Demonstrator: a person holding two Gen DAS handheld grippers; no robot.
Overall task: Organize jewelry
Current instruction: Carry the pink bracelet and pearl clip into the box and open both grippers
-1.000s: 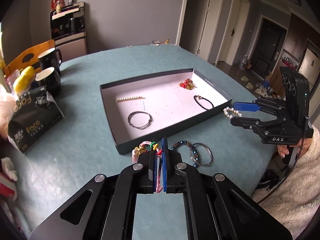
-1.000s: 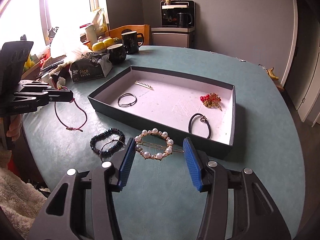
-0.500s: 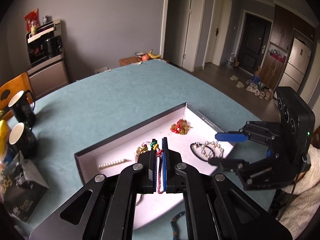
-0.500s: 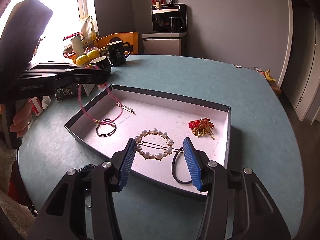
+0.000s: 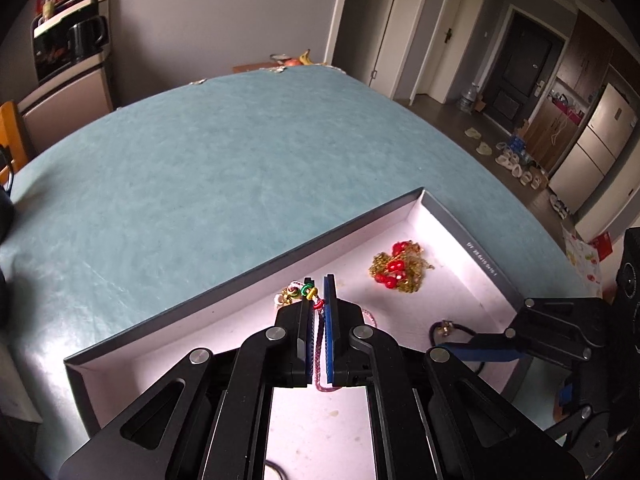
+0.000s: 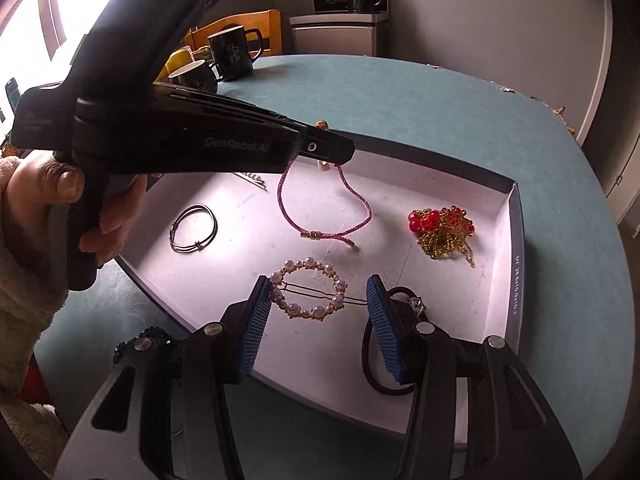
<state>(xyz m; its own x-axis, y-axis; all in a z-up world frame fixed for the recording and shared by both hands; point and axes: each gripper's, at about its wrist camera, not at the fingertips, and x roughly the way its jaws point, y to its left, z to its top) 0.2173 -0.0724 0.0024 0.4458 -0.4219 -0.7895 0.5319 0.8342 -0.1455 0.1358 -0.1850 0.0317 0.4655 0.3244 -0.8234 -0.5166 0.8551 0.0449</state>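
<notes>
Pink cord bracelet (image 6: 320, 216), limp, light | we are pinching it in left gripper (image 5: 319, 280) | right gripper (image 6: 318, 300) jaws half-spread, bracing stiff pearl clip (image 6: 310, 290) edgewise over tray (image 6: 516, 248)

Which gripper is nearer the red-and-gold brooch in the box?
Left. The left gripper hangs beside the red-and-gold brooch, shut on the pink cord bracelet. The right gripper, holding the pearl hair clip, sits nearer the box's front edge.

I'm seeing the pink cord bracelet (image 6: 320, 216) dangling over the white-lined tray (image 6: 516, 240), the pearl ring clip (image 6: 308, 290) hanging level, red-and-gold chain (image 6: 442, 230) lying inside.
</notes>
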